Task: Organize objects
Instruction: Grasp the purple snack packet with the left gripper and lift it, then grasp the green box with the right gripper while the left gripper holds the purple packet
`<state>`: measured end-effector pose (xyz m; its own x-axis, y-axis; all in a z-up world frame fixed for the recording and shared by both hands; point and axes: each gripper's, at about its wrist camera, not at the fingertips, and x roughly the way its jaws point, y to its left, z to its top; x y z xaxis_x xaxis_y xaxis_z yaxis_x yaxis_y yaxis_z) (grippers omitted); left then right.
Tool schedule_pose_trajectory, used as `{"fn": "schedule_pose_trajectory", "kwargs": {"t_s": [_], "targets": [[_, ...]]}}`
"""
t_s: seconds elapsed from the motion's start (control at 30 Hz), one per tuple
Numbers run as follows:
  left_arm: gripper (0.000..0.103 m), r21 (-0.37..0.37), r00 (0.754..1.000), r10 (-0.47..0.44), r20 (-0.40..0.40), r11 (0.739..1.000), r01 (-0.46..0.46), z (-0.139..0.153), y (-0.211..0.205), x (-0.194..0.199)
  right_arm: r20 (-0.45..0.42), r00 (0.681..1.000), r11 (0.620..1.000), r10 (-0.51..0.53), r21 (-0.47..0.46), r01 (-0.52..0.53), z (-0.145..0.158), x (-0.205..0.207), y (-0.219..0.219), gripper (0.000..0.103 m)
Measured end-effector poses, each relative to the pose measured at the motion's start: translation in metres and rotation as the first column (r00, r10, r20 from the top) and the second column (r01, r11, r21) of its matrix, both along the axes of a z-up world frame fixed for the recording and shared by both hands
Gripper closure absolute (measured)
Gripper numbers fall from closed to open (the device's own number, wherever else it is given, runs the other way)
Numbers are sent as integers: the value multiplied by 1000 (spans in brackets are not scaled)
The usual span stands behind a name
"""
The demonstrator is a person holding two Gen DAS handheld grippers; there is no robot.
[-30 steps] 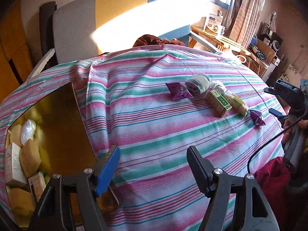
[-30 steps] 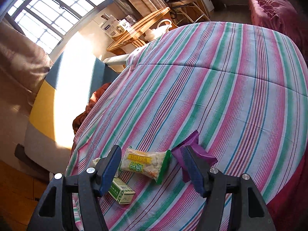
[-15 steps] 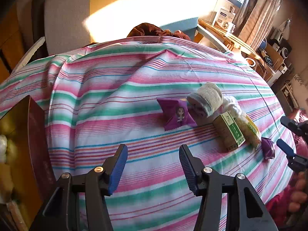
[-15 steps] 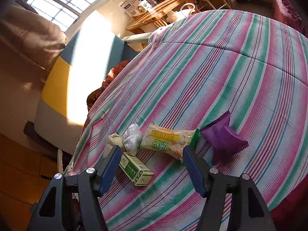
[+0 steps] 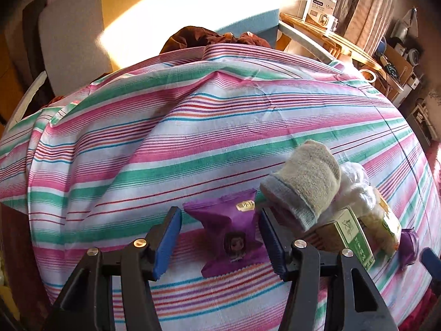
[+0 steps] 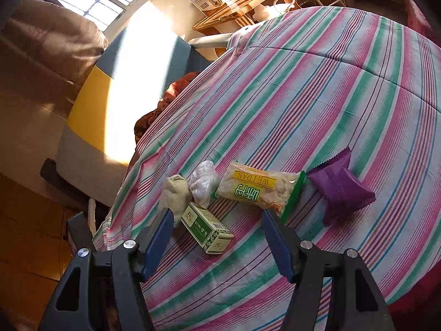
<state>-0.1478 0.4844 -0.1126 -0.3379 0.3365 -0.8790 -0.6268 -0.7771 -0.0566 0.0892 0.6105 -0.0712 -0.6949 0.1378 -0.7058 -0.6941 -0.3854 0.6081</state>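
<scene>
The left gripper [image 5: 220,237] stands wide open around a purple snack packet [image 5: 231,237] on the striped cloth [image 5: 165,143] — one blue pad on each side, neither clearly touching it — with a rolled sock [image 5: 303,184] just to its right. The right gripper [image 6: 216,237] is also wide open and holds nothing — a green box [image 6: 206,230] lies between its fingers, with a white bag [image 6: 202,183], a yellow-labelled snack bag [image 6: 259,189] and a second purple packet [image 6: 340,187] beyond.

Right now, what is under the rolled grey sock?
The sock leans on the green box and a white plastic bag on the striped cloth. Whatever lies beneath its middle is covered.
</scene>
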Motion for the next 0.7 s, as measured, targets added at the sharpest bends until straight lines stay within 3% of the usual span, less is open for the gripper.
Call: {"fn": "schedule_pose_trajectory", "kwargs": {"t_s": [0.2, 0.3, 0.4, 0.57, 0.7], "targets": [[54, 60, 1000, -6, 4, 998, 6, -2, -23, 7, -23, 1000, 999, -16, 35, 17, 7, 6, 4, 35], [54, 67, 1000, -11, -8, 998, 12, 0, -44, 29, -83, 990, 992, -115, 46, 119, 14, 30, 15, 35], [54, 88, 997, -50, -55, 995, 55, 5, -69, 64, -123, 956, 962, -268, 16, 271, 13, 64, 32, 35], [55, 100, 992, -105, -68, 989, 111, 4, -107, 115, -58, 936, 938, -347, -44, 344, -3, 76, 45, 35], [54, 129, 989, -126, -71, 982, 134, 0, -129, 143, 66, 920, 923, -385, 31, 384, -4, 74, 49, 35]]}}
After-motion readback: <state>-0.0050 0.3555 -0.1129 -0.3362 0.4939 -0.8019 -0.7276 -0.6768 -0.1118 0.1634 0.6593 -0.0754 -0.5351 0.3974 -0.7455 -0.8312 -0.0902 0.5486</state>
